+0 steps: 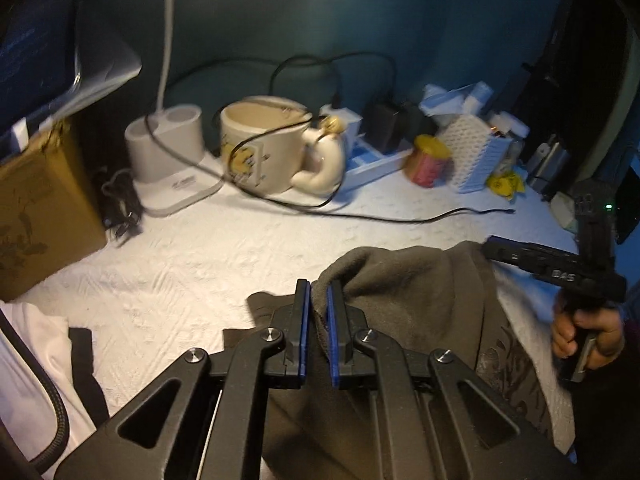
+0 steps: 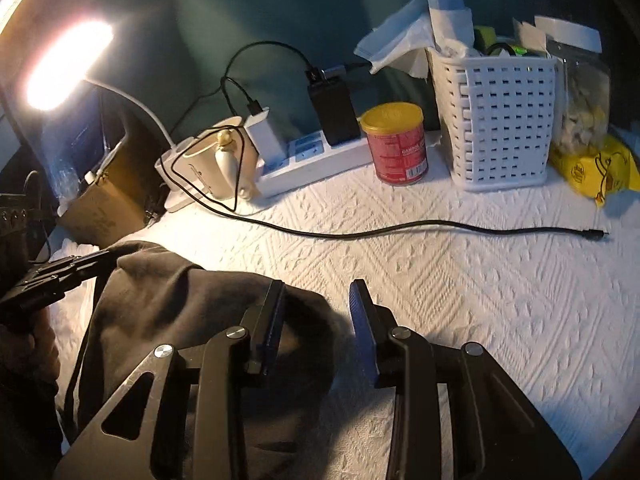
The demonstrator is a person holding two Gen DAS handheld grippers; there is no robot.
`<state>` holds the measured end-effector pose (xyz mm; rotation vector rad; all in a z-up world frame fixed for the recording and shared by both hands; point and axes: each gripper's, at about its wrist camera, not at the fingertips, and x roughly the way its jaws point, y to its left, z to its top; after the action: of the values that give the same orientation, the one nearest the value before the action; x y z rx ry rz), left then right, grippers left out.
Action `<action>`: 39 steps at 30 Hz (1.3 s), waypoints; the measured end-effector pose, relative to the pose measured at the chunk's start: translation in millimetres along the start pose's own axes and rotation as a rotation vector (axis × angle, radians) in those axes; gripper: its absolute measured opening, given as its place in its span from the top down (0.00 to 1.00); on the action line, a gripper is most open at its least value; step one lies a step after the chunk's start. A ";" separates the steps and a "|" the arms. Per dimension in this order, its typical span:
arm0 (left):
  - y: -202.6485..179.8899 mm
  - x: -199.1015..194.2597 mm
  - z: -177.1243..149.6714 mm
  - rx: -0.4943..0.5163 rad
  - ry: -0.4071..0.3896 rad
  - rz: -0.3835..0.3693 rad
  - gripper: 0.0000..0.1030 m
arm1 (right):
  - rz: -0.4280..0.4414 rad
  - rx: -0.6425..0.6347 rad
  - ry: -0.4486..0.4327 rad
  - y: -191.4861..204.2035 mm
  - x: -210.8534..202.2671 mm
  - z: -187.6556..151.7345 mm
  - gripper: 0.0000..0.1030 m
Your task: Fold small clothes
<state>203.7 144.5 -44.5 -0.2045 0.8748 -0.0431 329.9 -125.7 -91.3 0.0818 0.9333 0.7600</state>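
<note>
The dark garment (image 1: 420, 320) lies bunched on the white quilted cover (image 2: 460, 280), and the left gripper (image 1: 319, 304) pinches a raised fold at its edge. The right gripper (image 2: 316, 304) hangs spread, one finger (image 2: 270, 320) over the cloth, the other over bare cover. A black cable (image 2: 400, 230) trails behind, mug (image 1: 264, 144) beyond.

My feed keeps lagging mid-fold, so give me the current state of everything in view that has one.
Left claw: shut on the dark garment's edge.
Right claw: open, nothing pinched between its pads.
Dark garment: bunched, not folded flat.
Desk lamp: lit.
Black cable: free end unplugged, lying on the white cloth.
Mug: upright.
Red tin: upright, lid on.
</note>
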 end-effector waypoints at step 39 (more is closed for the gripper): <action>-24.1 -60.5 -78.2 -0.047 0.091 -0.074 0.70 | -0.150 -0.004 0.030 27.4 -41.0 -43.5 0.71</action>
<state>106.2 115.7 -42.7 -0.2803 0.9597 -0.1020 267.3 -141.8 -79.2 -0.0029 0.9551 0.6252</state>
